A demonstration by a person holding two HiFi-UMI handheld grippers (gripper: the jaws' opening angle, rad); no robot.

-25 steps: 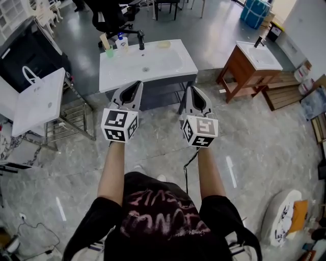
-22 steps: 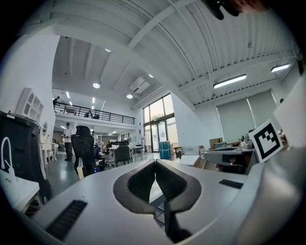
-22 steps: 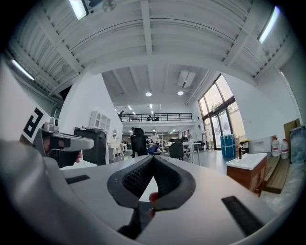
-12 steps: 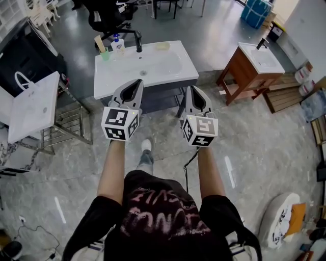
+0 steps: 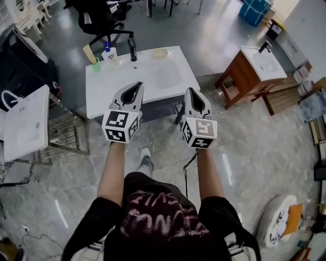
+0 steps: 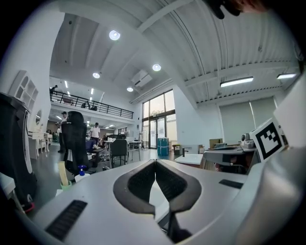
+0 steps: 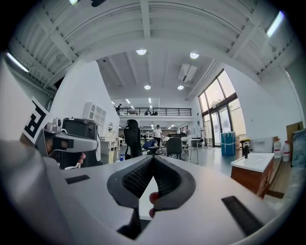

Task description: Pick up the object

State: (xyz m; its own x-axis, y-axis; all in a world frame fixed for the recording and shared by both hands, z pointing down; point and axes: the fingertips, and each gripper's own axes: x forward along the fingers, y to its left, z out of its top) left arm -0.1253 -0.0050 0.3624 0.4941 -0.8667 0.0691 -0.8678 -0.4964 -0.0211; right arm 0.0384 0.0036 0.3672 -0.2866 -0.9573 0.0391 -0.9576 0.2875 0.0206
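Observation:
A white washbasin top (image 5: 114, 84) stands ahead of me. At its back edge are a green cup (image 5: 96, 64) with a flat stick in it, a small bottle with a blue cap (image 5: 108, 52), a black tap (image 5: 132, 48) and a pale yellow soap (image 5: 160, 52). My left gripper (image 5: 136, 86) is held level over the basin's near edge, shut and empty. To its right, my right gripper (image 5: 191, 92) is also shut with nothing held. In the left gripper view the closed tips (image 6: 155, 162) point past the cup (image 6: 62, 183) and bottle (image 6: 81, 173). The right gripper view shows its tips (image 7: 153, 158) together.
A wooden vanity with a white basin (image 5: 252, 66) stands to the right. A black office chair (image 5: 99, 15) is behind the washbasin. At the left a white slab (image 5: 23, 122) lies on a metal rack (image 5: 66, 135). A blue bin (image 5: 254, 10) stands far back.
The washbasin has come nearer and now lies under the gripper tips as the person stepped forward. Both grippers stayed shut and side by side.

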